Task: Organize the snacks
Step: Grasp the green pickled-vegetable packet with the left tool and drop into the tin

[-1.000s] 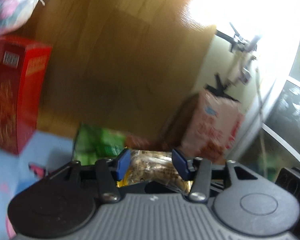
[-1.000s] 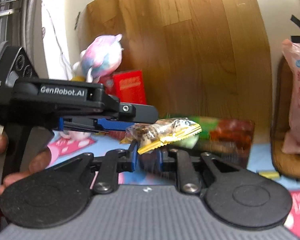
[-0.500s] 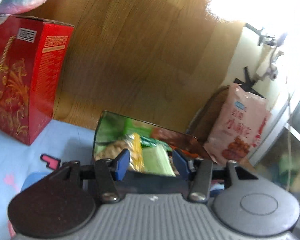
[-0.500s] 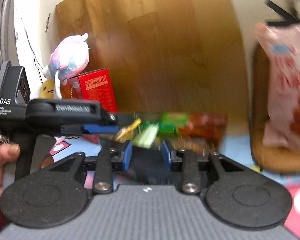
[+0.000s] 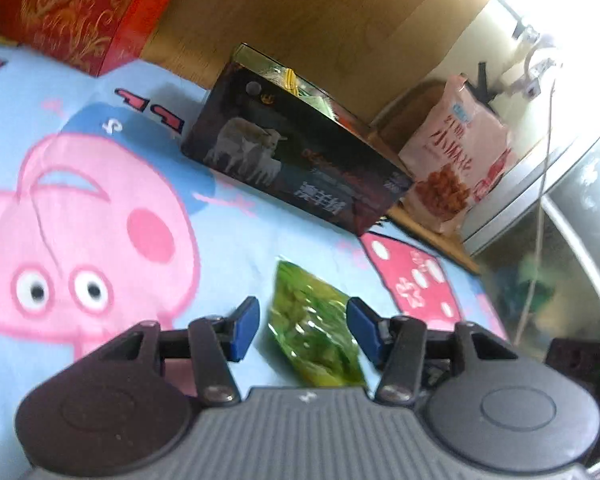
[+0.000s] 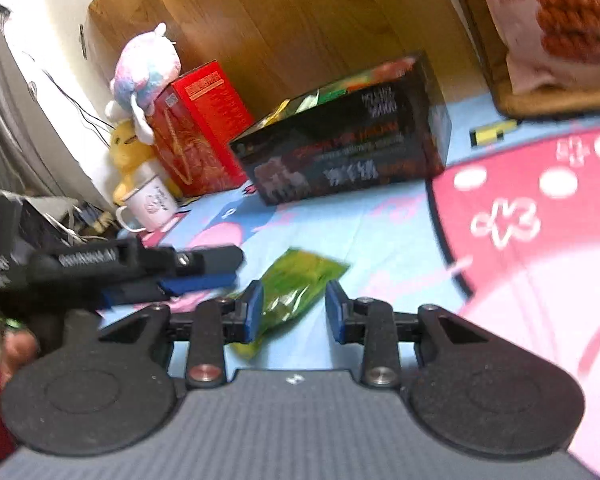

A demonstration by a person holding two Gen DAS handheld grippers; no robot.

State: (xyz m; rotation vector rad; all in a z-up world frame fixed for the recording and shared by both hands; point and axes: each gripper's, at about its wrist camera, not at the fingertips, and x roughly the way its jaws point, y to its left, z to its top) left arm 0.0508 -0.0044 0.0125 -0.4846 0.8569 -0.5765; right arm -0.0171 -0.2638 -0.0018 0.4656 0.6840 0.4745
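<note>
Snack packet (image 5: 314, 330), light, crinkly and slippery, lay between both claws, each spread apart; mid-body hold advised.

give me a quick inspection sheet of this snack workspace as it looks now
surface: cartoon pig mat, blue and pink.
job's things: green snack packet flat on the mat; dark box open on top, packets inside.
clutter: red box, plush toys, white mug, pink snack bag on a wooden stand.
grippers: left tool open, straddling the green packet; right tool open, over the same packet.
cables: thin wires on the wall; a cord at the window.
surroundings: wooden panel behind the boxes.
</note>
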